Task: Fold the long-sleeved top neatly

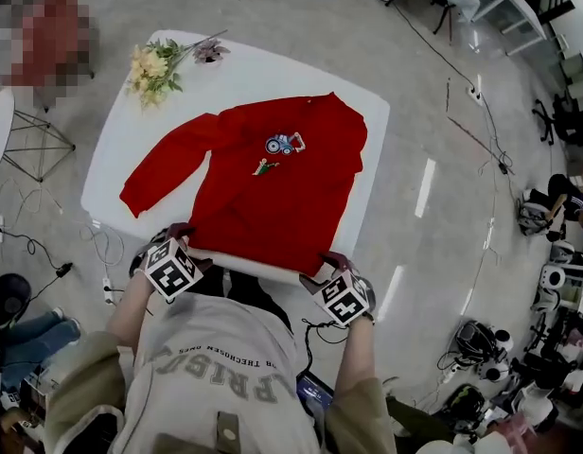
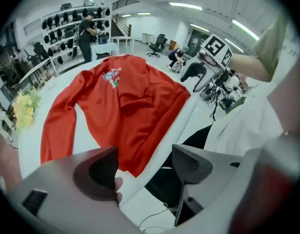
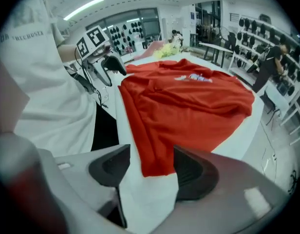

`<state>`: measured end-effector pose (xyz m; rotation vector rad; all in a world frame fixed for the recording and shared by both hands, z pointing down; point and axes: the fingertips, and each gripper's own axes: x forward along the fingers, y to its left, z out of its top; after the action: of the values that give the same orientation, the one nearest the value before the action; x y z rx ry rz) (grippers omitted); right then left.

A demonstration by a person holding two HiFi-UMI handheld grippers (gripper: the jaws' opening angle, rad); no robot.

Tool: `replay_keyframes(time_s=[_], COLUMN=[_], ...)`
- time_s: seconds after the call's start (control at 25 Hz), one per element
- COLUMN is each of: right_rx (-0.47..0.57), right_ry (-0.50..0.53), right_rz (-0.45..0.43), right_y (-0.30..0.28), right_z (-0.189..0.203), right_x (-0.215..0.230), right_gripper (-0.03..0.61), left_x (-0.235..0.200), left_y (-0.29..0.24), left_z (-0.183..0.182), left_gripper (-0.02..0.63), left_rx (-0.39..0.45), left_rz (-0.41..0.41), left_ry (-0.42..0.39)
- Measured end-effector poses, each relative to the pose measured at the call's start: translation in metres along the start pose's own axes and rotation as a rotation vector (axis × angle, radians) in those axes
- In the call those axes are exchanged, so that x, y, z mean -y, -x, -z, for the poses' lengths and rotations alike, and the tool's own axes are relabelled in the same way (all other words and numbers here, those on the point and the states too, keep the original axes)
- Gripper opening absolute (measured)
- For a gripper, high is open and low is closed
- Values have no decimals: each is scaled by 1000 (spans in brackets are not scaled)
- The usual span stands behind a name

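A red long-sleeved top [image 1: 273, 187] lies flat on the white table [image 1: 239, 74], its printed front facing up and its hem along the near edge. One sleeve [image 1: 164, 164] stretches out to the left; the other is folded in at the right. My left gripper [image 1: 181, 238] hangs at the hem's left corner, my right gripper [image 1: 330, 263] at its right corner. In the left gripper view the jaws [image 2: 145, 172] stand open with the hem corner [image 2: 133, 160] just beyond them. In the right gripper view the jaws [image 3: 150, 172] stand open around the other corner [image 3: 157, 162], untouched.
A bunch of yellow flowers [image 1: 154, 69] lies at the table's far left corner. Cables [image 1: 102, 253] trail on the floor at the left and right. A wire-frame stand [image 1: 31, 145] sits to the left, and chairs and gear [image 1: 556, 301] crowd the right.
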<state>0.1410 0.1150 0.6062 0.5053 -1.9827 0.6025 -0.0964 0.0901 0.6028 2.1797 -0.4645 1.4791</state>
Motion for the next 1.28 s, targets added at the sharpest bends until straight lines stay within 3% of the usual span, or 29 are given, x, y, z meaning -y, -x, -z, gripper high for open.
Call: replay_keyframes(time_s=[0.16, 0.24, 0.32, 0.44, 0.52, 0.68, 0.8, 0.88, 0.96, 1.12, 1.28], right_rx=[174, 186, 141, 40, 19, 32, 66, 142, 243, 396, 407], right_ry=[27, 40, 54, 69, 77, 72, 75, 58, 43, -10, -44], right_rz=[46, 44, 34, 18, 10, 4, 44, 80, 138, 203, 191], right_y=[18, 0, -27, -57, -64, -66, -53, -35, -20, -15, -35], right_z=[-51, -69, -77, -70, -64, -63, -75, -96, -122, -170, -204], right_x=[34, 51, 62, 71, 73, 74, 78, 76, 71, 57, 39], right_gripper=[265, 265, 265, 265, 265, 265, 265, 265, 265, 265, 265], left_x=[10, 13, 16, 19, 16, 14, 10, -5, -30, -99, -151], left_y=[16, -4, -31, -61, -71, -71, -45, -19, 6, 37, 53], left_z=[-52, -79, -87, -73, -61, -60, -69, -66, -42, 39, 97], left_gripper=[330, 330, 330, 333, 333, 333, 333, 333, 333, 333, 333], left_rx=[177, 225, 179, 45, -1, 37, 125, 191, 195, 60, -62], left_rz=[23, 28, 28, 13, 3, 19, 13, -43, -147, -379, -505], left_ry=[67, 86, 68, -2, -16, 22, 33, 48, 57, 69, 72])
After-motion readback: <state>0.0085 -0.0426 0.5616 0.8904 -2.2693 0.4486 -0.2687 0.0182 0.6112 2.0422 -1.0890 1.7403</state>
